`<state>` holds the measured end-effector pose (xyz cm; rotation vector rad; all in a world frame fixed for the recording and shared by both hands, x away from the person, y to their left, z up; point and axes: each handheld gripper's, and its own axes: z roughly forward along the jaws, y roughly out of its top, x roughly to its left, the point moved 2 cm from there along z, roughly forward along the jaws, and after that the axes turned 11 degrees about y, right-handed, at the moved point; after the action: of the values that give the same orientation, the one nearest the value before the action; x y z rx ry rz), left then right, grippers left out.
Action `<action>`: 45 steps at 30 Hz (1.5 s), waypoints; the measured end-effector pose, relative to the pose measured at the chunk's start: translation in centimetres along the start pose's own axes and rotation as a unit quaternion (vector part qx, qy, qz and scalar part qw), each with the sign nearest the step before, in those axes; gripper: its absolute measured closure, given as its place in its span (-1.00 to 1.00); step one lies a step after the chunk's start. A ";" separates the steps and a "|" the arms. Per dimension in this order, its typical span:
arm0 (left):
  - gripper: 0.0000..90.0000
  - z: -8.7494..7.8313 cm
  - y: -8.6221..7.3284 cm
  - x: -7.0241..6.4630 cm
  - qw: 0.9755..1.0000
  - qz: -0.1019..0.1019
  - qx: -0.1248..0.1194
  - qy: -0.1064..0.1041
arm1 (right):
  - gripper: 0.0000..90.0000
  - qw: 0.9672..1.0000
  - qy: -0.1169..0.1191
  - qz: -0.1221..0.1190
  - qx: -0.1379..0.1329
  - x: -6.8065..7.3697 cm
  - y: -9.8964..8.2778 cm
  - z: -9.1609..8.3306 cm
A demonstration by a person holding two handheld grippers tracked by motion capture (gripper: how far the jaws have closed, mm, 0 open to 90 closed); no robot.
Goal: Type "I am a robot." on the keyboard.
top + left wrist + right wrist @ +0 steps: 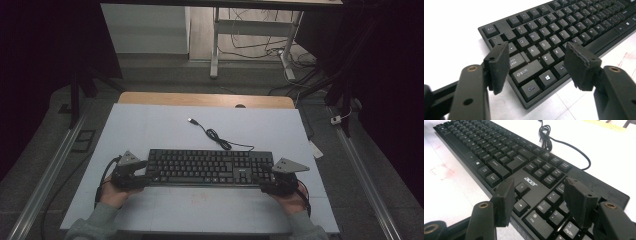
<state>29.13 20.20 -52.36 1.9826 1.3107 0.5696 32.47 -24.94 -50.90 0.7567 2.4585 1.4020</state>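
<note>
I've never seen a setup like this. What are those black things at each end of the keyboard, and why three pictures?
No robot here: a person holds a hand-operated claw in each hand. The high view looks down on the white table: the left claw and right claw sit at either end of a black keyboard, whose cable ends in a loose plug. The other two pictures come from cameras riding on each claw. In both gripper views the jaws stand apart over the keyboard's end. Neither seems to grip it yet.

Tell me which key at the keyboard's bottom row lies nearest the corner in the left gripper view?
The Ctrl key: it sits at the keyboard's near corner, left of the Windows-logo key.
</note>
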 end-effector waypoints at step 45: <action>0.97 1.4 -0.3 0.1 0.999 0.035 0.029 0.011 | 0.99 0.996 0.088 -0.027 0.011 3.8 6.9 8.9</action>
<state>29.96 19.98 -53.53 2.0829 1.2874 0.5936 35.25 -13.42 -49.47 0.5909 2.6081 1.4820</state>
